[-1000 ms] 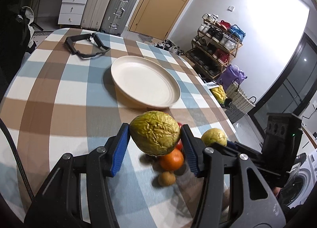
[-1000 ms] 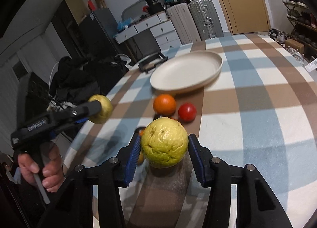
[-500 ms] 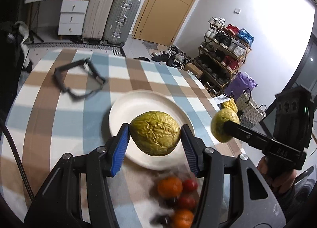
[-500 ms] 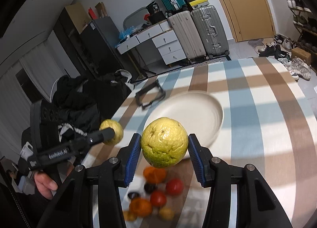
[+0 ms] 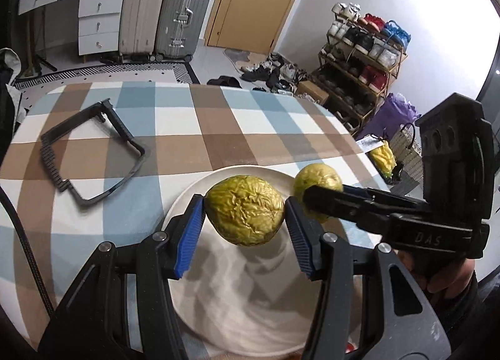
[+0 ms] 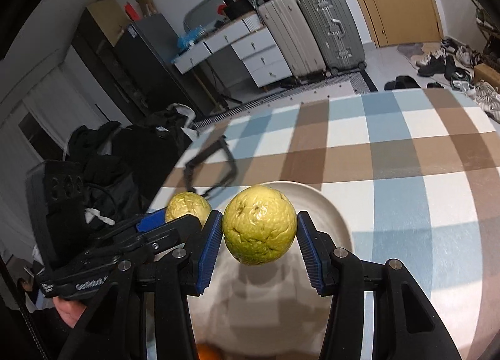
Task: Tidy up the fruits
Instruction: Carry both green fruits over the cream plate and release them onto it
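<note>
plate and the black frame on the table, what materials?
Plate: looks like matte cream plastic or melamine, perhaps fibre composite; smooth, dull sheen, thin raised rim. Black frame: apparently moulded matte plastic; one side is ribbed, no metallic glint.

Two wrinkled yellow-green fruits (image 5: 245, 214) (image 5: 317, 180), one plate (image 5: 250, 303), one black frame (image 5: 90, 153), two suitcases (image 5: 142, 11) (image 5: 184, 16).

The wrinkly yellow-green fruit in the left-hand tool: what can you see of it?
The wrinkled fruit is oval, dull yellow-green, its skin deeply creased and shrivelled. The left gripper holds it clamped by its sides between blue ribbed pads, lifted in the air above the pale plate. Only the pads touch it. A smoother fruit hangs just to its right.
</note>
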The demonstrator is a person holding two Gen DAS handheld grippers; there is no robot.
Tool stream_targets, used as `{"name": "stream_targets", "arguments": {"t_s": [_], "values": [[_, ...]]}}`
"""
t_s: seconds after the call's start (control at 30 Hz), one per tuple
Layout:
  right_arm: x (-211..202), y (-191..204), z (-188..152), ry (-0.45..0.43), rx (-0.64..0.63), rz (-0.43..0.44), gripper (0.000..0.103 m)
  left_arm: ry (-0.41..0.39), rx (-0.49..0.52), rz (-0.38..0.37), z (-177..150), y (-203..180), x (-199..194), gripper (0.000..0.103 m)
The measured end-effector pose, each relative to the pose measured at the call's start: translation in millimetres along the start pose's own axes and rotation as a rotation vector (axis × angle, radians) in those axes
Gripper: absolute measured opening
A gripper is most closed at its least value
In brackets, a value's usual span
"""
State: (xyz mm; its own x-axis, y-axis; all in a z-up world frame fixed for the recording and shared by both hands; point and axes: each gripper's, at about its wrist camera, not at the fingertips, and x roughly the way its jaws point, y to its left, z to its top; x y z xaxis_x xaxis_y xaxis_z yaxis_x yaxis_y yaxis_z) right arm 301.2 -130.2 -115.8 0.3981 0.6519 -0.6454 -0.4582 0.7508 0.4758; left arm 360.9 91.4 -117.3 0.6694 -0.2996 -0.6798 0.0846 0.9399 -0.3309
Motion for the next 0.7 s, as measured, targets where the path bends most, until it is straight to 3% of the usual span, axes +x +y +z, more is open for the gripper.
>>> {"name": "stream_targets", "arguments": {"t_s": [0.3, 0.63, 0.7], "values": [[39.7, -19.0, 4.6, 0.076, 0.038, -0.014, 0.049, 0.038, 0.019, 0.001, 1.6, 4.6, 32.6, 0.05], [39.4, -20.4, 8.0, 0.049, 0.073, -0.056, 0.051, 0.062, 0.013, 0.03, 3.5, 2.1, 36.3, 0.051], [33.5, -20.6, 8.4, 0.044, 0.08, -0.053, 0.052, 0.059, 0.025, 0.048, 4.0, -1.6, 28.9, 0.057]]}}
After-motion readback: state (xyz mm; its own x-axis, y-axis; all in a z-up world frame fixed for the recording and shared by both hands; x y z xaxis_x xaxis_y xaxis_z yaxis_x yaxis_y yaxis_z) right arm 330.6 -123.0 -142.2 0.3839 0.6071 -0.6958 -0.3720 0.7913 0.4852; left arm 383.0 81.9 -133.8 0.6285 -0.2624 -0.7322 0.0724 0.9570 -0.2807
